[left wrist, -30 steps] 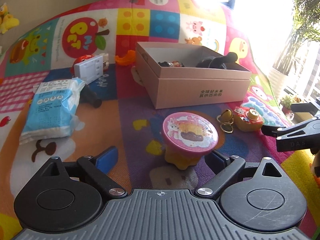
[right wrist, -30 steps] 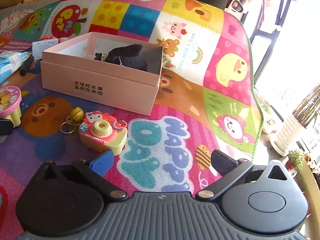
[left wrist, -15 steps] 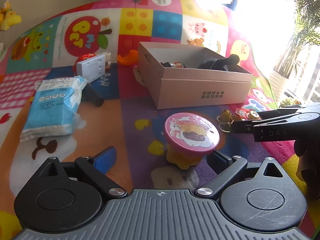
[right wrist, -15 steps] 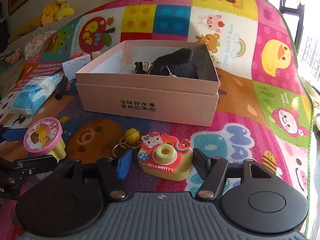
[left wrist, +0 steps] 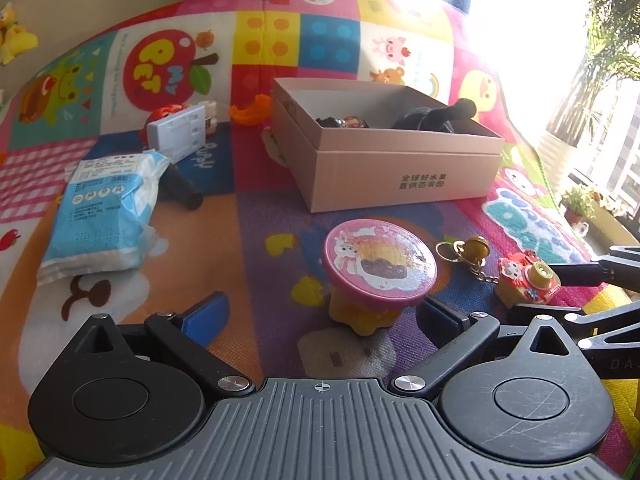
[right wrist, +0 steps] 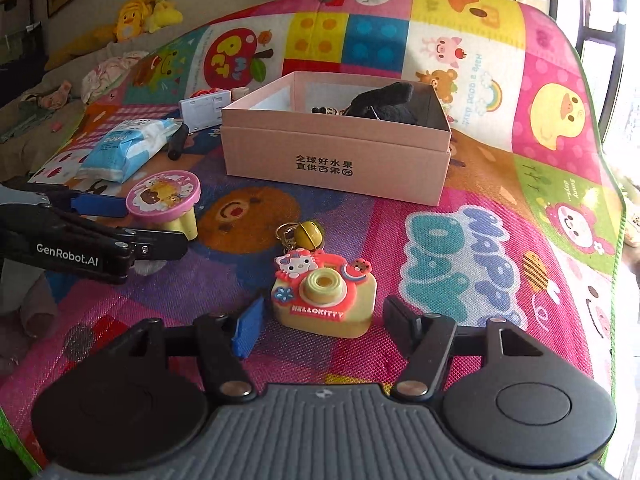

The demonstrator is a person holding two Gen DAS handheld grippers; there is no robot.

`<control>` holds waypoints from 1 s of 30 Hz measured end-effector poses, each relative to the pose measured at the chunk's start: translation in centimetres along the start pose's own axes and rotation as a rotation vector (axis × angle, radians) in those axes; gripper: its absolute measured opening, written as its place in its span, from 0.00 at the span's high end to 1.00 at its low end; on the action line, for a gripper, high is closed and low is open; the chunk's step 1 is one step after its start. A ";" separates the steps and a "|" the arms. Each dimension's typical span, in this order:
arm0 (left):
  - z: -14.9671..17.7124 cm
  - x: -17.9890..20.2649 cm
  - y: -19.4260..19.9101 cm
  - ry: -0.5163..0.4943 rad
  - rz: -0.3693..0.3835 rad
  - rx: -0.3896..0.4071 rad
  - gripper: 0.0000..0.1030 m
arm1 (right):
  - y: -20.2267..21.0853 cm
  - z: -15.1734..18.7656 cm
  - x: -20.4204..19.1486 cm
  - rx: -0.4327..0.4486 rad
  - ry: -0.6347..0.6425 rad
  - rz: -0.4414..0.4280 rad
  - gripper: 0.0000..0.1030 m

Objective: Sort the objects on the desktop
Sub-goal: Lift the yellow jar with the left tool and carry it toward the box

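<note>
The toy camera [right wrist: 324, 298] sits squarely between the right hand-held gripper [right wrist: 320, 326] fingers — just reopening, parted, untouching — while the left hand-held gripper [left wrist: 320, 314], wide apart, frames the pink-topped toy [left wrist: 378, 264].

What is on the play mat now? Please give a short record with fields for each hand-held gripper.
left hand-held gripper: open, around the pink-topped toy stool
right hand-held gripper: jaws just reopening, either side of the Hello Kitty toy camera, pads not touching
box: pink cardboard box, lid off, black plush toy inside
beside camera: yellow bell keychain
</note>
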State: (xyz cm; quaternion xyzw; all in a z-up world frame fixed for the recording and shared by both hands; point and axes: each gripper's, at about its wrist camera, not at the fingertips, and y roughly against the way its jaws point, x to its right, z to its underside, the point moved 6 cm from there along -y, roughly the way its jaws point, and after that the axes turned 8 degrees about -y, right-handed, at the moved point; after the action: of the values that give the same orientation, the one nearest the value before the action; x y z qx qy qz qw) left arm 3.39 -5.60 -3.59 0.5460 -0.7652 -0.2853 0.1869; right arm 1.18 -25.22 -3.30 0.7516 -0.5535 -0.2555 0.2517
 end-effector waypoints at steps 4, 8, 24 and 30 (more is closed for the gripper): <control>0.0 0.3 -0.2 -0.018 -0.007 -0.018 0.00 | -0.3 0.1 0.2 -0.014 -0.017 0.005 0.14; 0.1 0.4 -0.4 -0.038 -0.013 -0.039 0.00 | -0.6 0.5 -0.3 -0.053 0.005 -0.015 0.00; -2.2 2.5 0.1 -0.112 -0.037 0.065 0.22 | -0.6 0.6 -0.3 -0.042 -0.008 -0.012 0.00; -2.5 2.7 -1.1 -0.101 -0.028 0.041 0.33 | -0.5 0.7 -0.4 -0.041 -0.008 -0.011 0.00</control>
State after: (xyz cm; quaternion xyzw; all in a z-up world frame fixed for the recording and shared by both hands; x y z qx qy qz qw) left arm 4.79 -9.04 -2.48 0.5451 -0.7717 -0.2995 0.1328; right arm 1.01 -24.78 -4.12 0.7484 -0.5448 -0.2713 0.2634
